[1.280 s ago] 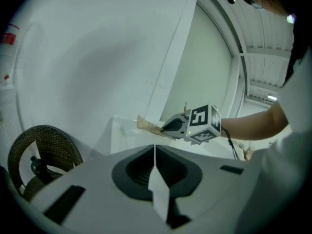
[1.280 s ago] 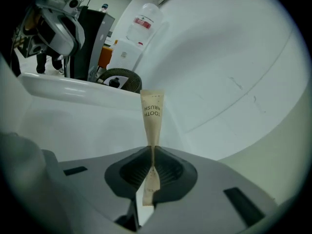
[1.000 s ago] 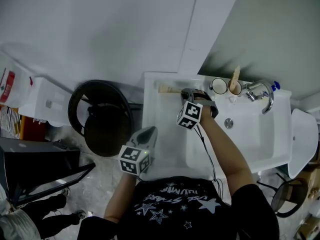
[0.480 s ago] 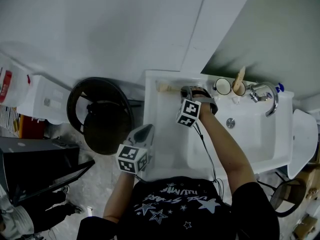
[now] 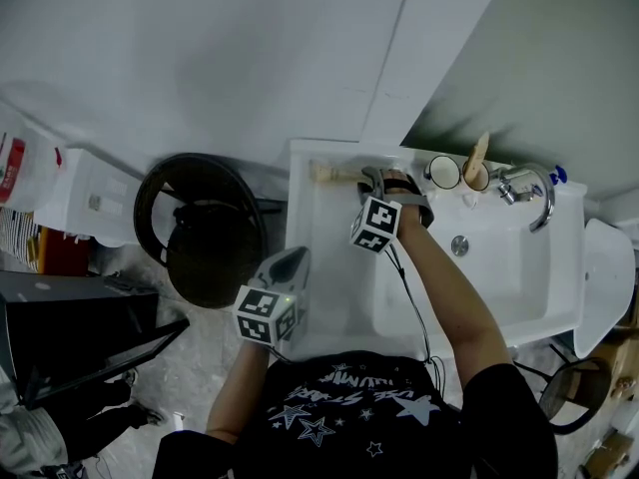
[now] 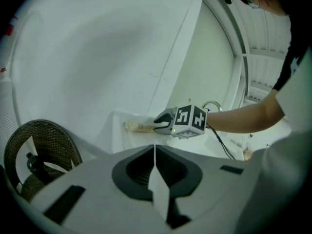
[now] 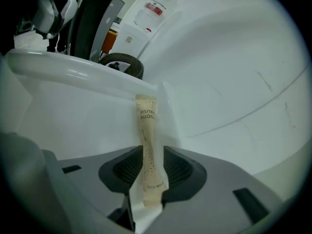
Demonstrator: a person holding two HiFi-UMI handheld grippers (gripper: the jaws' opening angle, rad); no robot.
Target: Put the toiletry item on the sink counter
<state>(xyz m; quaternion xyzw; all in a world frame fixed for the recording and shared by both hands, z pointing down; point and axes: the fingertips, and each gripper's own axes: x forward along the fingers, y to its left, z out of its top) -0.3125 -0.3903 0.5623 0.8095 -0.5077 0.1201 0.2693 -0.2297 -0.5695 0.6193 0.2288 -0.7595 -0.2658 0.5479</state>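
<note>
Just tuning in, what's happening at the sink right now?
A person is working with two handheld grippers. The right gripper has just been opening its jaws around a wrapped toothbrush, which lies at the back of the sink counter near the wall, between the jaws but not pinched. The left gripper is shut and empty, held near the counter's front left edge.

The beige sachet [image 7: 147, 145] carries print near its far end, seen upside down: "OOTH" over "RUSH". The red label [image 7: 156, 9] on the white container is illegible.
</note>
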